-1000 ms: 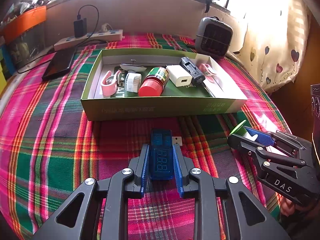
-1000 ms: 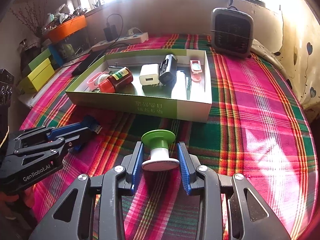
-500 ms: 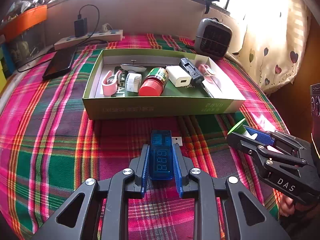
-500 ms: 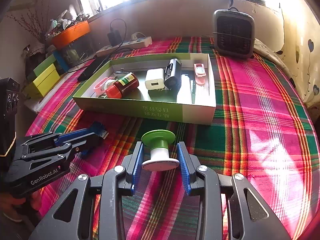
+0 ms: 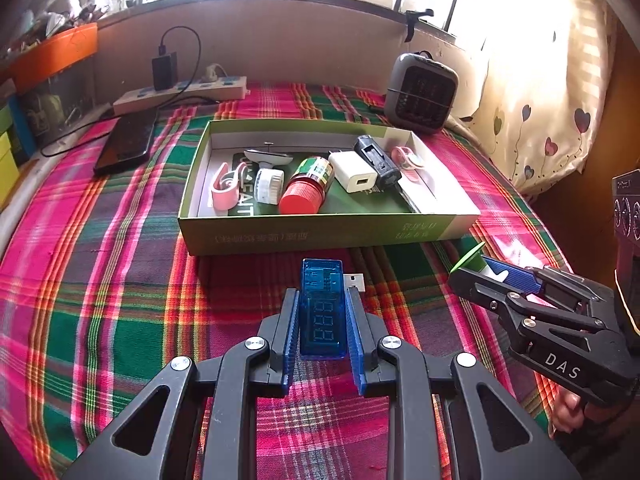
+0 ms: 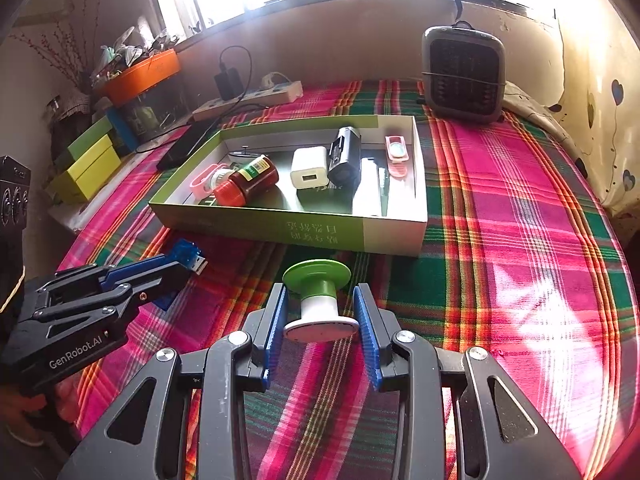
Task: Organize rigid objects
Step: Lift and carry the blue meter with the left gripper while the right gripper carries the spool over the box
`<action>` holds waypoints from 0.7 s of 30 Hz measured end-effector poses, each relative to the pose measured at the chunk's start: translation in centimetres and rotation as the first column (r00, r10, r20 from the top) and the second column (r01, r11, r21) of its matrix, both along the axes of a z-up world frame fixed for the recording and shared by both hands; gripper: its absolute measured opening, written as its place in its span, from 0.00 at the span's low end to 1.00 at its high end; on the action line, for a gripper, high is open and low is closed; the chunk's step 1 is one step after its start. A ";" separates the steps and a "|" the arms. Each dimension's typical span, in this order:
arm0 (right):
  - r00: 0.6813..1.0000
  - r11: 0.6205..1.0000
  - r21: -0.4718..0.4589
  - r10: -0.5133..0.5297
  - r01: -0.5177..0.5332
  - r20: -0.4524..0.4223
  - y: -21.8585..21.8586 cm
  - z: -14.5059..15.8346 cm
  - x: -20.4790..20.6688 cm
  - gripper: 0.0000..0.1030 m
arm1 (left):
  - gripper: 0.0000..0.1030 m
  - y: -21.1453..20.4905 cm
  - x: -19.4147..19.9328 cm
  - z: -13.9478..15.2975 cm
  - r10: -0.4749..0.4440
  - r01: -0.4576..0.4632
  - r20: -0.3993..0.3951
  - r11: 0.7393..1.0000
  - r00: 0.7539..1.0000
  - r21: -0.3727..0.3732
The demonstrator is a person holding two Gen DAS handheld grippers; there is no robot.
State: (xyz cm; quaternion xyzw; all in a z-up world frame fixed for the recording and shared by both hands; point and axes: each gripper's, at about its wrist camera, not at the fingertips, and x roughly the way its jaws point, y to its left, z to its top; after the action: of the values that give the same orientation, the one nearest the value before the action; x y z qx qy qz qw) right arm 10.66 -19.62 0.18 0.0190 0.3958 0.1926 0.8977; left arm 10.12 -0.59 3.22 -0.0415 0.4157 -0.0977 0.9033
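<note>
A translucent blue USB meter [image 5: 322, 312] with a digit display is clamped between the blue pads of my left gripper [image 5: 322, 296], just above the plaid cloth. My right gripper [image 6: 320, 292] is shut on a small spool-shaped piece [image 6: 318, 300] with a green top disc and white base. Ahead of both stands an open green cardboard box [image 5: 320, 236]. In it lie a red-capped bottle [image 5: 306, 188], a white charger [image 5: 358, 172], a black battery holder [image 5: 378, 158] and a pink clip [image 5: 224, 186]. Each gripper shows in the other's view: the right gripper [image 5: 480, 268], the left gripper [image 6: 180, 264].
A grey heater [image 5: 420, 98] stands behind the box at the right. A power strip [image 5: 180, 94] with a plugged charger and a black phone [image 5: 128, 144] lie at the back left. Yellow-green boxes [image 6: 88, 160] and an orange tray [image 6: 140, 76] line the left edge.
Both views have drifted only slightly. Each gripper keeps the same hold on its object, still short of the box.
</note>
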 end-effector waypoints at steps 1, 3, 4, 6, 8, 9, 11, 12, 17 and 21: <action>1.000 1.000 0.002 0.000 0.000 0.003 0.0 0.1 -0.1 0.34 | 0.21 0.0 0.0 0.2 -0.002 0.002 0.003 1.000 1.000 0.000; 1.000 1.000 0.006 -0.002 0.002 0.011 0.0 0.5 -0.1 0.34 | 0.21 0.0 0.0 0.5 -0.006 0.006 0.010 1.000 1.000 0.001; 1.000 1.000 0.008 -0.004 0.004 0.015 0.0 0.6 -0.1 0.34 | 0.21 0.0 0.1 0.7 -0.007 0.007 0.013 1.000 1.000 -0.003; 1.000 1.000 0.013 -0.006 0.005 0.023 -0.1 0.9 0.0 0.34 | 0.21 0.1 0.2 1.0 -0.011 0.011 0.016 1.000 1.000 -0.010; 0.999 1.000 0.015 -0.008 0.008 0.031 -0.1 1.3 0.0 0.34 | 0.21 0.2 0.3 1.3 -0.011 0.012 0.020 1.000 1.000 -0.014; 0.999 1.000 0.015 -0.009 0.009 0.035 -0.1 1.4 0.1 0.34 | 0.21 0.3 0.4 1.4 -0.011 0.011 0.021 1.000 1.000 -0.017; 0.999 1.000 0.015 -0.011 0.010 0.042 -0.1 1.8 0.2 0.34 | 0.21 0.4 0.6 1.6 -0.012 0.013 0.021 1.000 1.000 -0.024; 0.999 1.000 0.015 -0.011 0.010 0.046 -0.1 1.9 0.2 0.34 | 0.21 0.4 0.7 1.7 -0.012 0.013 0.020 1.000 1.000 -0.026; 0.998 1.000 0.014 -0.013 0.013 0.061 -0.1 2.6 0.6 0.34 | 0.21 0.5 1.2 2.3 -0.018 0.018 0.031 1.000 0.999 -0.023; 0.998 1.000 0.013 -0.016 0.015 0.068 -0.1 3.0 1.1 0.34 | 0.21 0.8 1.8 2.9 -0.015 0.016 0.042 1.000 0.999 -0.025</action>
State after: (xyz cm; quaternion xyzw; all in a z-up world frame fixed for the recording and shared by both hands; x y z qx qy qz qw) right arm 11.73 -19.70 3.15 0.0211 0.3635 0.1889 0.9120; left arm 11.97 0.23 6.15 -0.0479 0.3957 -0.1109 0.9104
